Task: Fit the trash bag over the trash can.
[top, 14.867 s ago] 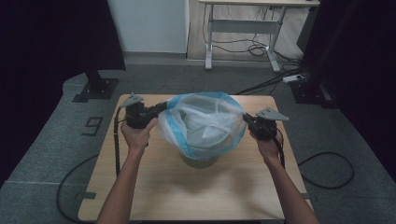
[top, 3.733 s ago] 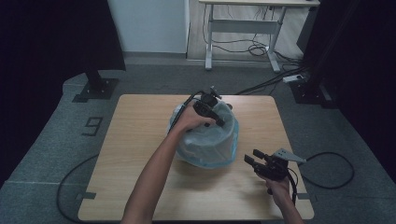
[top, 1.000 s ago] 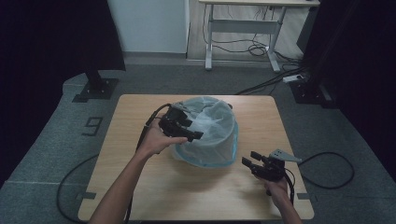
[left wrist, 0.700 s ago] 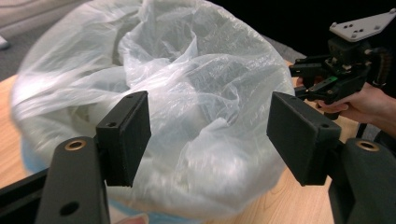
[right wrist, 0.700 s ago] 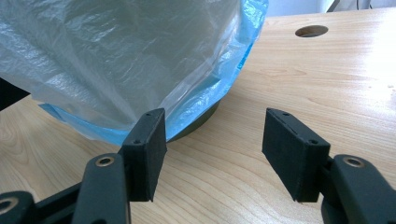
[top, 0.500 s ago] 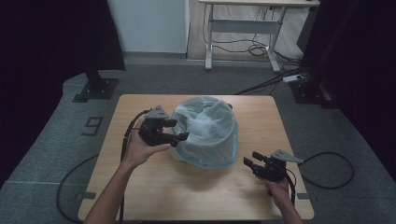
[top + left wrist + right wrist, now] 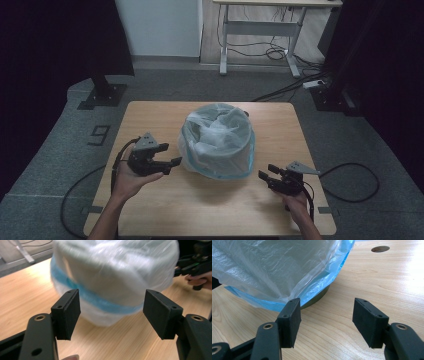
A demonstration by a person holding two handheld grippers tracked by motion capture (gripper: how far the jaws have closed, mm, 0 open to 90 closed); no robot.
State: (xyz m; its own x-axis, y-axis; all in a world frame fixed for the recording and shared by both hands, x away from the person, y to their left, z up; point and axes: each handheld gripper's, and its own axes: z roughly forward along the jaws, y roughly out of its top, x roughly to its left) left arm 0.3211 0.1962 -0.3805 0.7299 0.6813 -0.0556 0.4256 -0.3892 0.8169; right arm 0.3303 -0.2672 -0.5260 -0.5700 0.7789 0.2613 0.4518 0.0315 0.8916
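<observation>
Two grippers stood free of the bag at this moment, and this was the main change. Largest in the scene was the wooden table (image 7: pixel 210 200), and near its middle sat the small bin (image 7: pixel 320 295), almost hidden under the plastic bag (image 7: pixel 217 140) with its blue band (image 7: pixel 105 303). A few seconds before, your left hand was over the top of the bag, at its far side; half a second before, it was at the left flank of the bag; now your left gripper (image 7: pixel 167 162) was drawn back to the left front of the table, near the bag but apart from it. Its jaws stood open, with nothing between them, pointing at the bag. Your right gripper (image 7: pixel 266 176) stayed in its place at the right front, also open and empty, and in its own view the loose hem of the bag hung just beyond its left jaw without touching. I judge from this that the bag was already pulled over the rim and the fitting was near its end, or you were preparing a new grasp on the hem. The bin stood upright, its long axis vertical and its mouth upward, and the skirt of the bag hung down to the table.
</observation>
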